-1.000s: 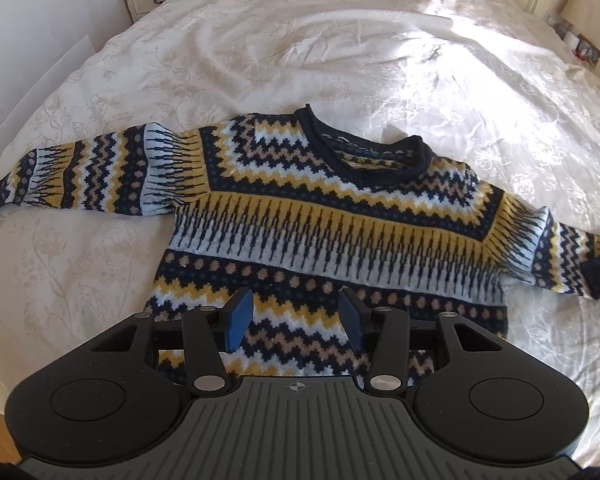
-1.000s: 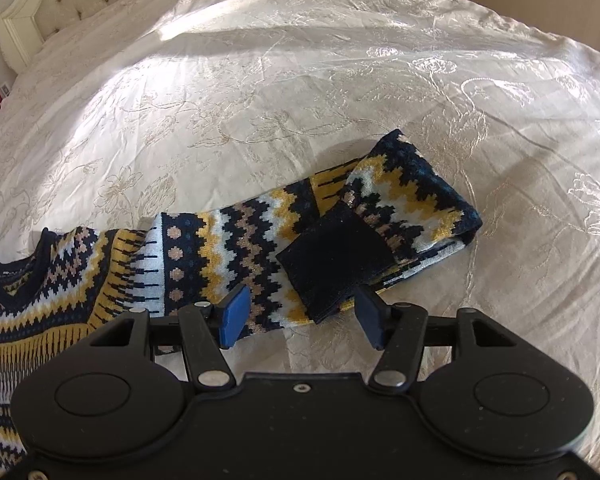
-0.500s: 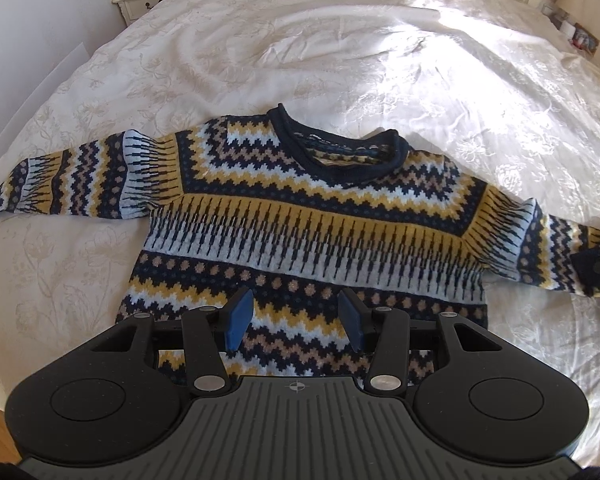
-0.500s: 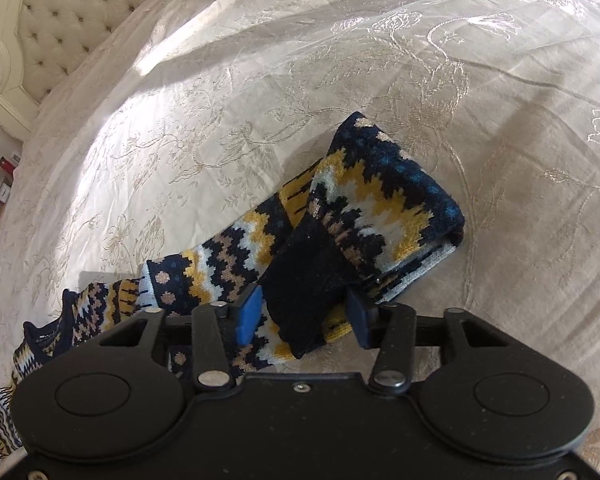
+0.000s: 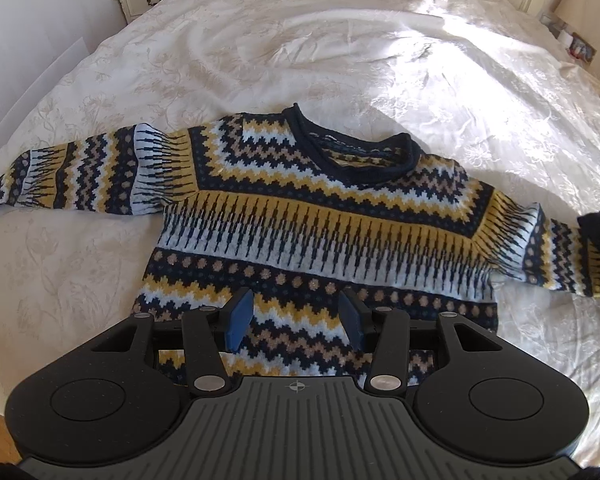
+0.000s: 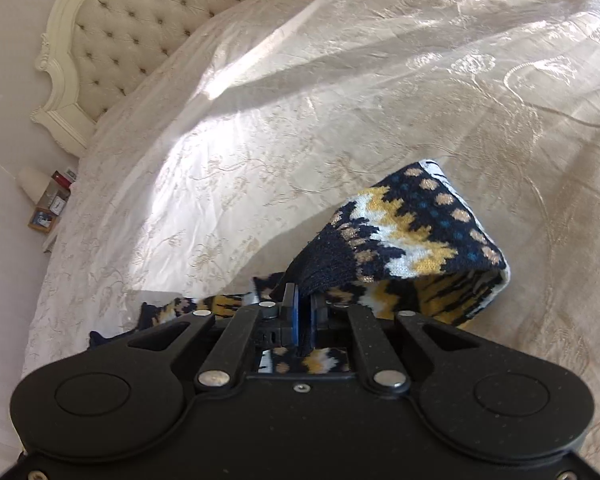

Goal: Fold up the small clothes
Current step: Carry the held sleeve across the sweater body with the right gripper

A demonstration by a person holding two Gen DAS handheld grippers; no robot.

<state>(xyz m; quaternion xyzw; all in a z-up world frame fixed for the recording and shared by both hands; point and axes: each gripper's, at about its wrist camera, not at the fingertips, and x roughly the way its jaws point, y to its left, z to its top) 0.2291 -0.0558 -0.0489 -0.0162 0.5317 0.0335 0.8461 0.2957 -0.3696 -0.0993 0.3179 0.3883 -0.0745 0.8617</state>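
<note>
A patterned sweater (image 5: 320, 224) lies flat, front up, on a white bedspread (image 5: 340, 52).

The right gripper (image 6: 304, 312) is clamped on the sweater's dark cuff (image 6: 328, 260), lifting that sleeve folded off the bed. The left gripper (image 5: 296, 320) hangs above the hem, fingers spread wide, gripping nothing.

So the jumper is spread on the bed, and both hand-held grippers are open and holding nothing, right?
Not quite. The left hand-held gripper is open over the jumper on the bed, but the right hand-held gripper is shut on the dark sleeve cuff, as the right wrist view shows.
</note>
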